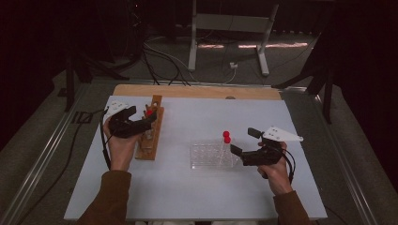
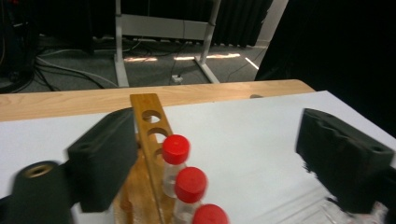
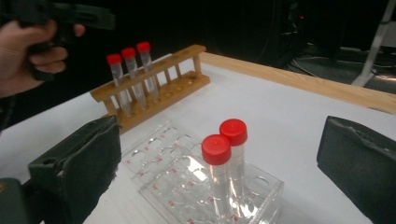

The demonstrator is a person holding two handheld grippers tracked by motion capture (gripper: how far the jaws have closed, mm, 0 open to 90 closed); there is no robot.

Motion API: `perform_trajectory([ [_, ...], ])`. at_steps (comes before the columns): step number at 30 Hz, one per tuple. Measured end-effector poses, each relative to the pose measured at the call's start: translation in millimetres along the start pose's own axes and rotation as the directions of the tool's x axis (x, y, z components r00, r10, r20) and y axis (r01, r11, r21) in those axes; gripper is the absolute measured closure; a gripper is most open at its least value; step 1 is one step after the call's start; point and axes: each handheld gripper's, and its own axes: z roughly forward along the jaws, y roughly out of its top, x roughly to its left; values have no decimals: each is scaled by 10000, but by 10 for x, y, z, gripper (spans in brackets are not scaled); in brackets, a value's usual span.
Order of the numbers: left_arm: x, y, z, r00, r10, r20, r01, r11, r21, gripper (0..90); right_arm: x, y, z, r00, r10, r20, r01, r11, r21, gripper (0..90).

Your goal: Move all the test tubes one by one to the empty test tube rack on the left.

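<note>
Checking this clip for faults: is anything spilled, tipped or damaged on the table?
Nothing stands out. Three red-capped tubes stand upright in the wooden rack, two more upright in the clear rack; no spill shows.

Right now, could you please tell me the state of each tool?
Left tool: open, holding nothing, above the red-capped tubes in the wooden rack.
Right tool: open, holding nothing, facing the two tubes in the clear rack.

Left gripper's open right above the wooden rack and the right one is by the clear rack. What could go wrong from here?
The left gripper stands open close over three red-capped tubes in the wooden rack; a sideways move could knock them. The right gripper brackets two tubes at the clear rack edge; a nudge might tip it.
</note>
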Motion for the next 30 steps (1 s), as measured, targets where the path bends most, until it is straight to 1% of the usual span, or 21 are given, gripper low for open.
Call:
perform_trajectory([
  [1, -25, -5, -12, 9999, 136, 78, -136, 9999, 22, 90, 1, -8, 13, 10000, -34, 60, 34, 10000, 46, 0],
  [5, -129, -25, -32, 9990, 402, 203, -403, 9992, 44, 21, 7, -37, 69, 9996, -134, 243, 128, 9996, 237, 0],
  [9, -218, -54, -65, 9972, 550, 499, -550, 9985, -21, 9, 21, -59, 115, 9989, -262, 391, 246, 9988, 424, 0],
  [11, -266, -80, -92, 9962, 563, 664, -559, 9984, -69, 8, 21, -72, 143, 9988, -294, 400, 274, 9983, 507, 5],
  [16, -373, -176, -154, 9944, 537, 912, -516, 9984, -249, 7, 38, -123, 222, 9969, -507, 599, 461, 9961, 757, 67],
  [18, -417, -211, -171, 9934, 607, 978, -579, 9978, -314, 7, 44, -147, 253, 9964, -546, 655, 486, 9948, 893, 121],
  [20, -459, -238, -186, 9919, 722, 1046, -692, 9971, -327, 7, 51, -166, 280, 9958, -590, 700, 517, 9934, 1026, 203],
  [21, -482, -249, -192, 9911, 837, 1035, -807, 9962, -328, 7, 54, -175, 293, 9961, -640, 609, 567, 9917, 1150, 277],
  [22, -495, -251, -192, 9909, 880, 1020, -851, 9958, -327, 7, 66, -189, 309, 9952, -811, 555, 733, 9888, 1301, 340],
  [24, -521, -242, -195, 9895, 1014, 1032, -991, 9947, -281, 7, 88, -209, 333, 9921, -1037, 701, 928, 9851, 1450, 445],
  [28, -569, -233, -210, 9874, 1109, 1126, -1068, 9934, -424, 7, 101, -264, 401, 9878, -1265, 914, 1080, 9769, 1843, 562],
  [30, -575, -230, -222, 9867, 1138, 1157, -1093, 9930, -441, 7, 98, -287, 421, 9870, -1259, 1000, 1052, 9761, 1903, 606],
])
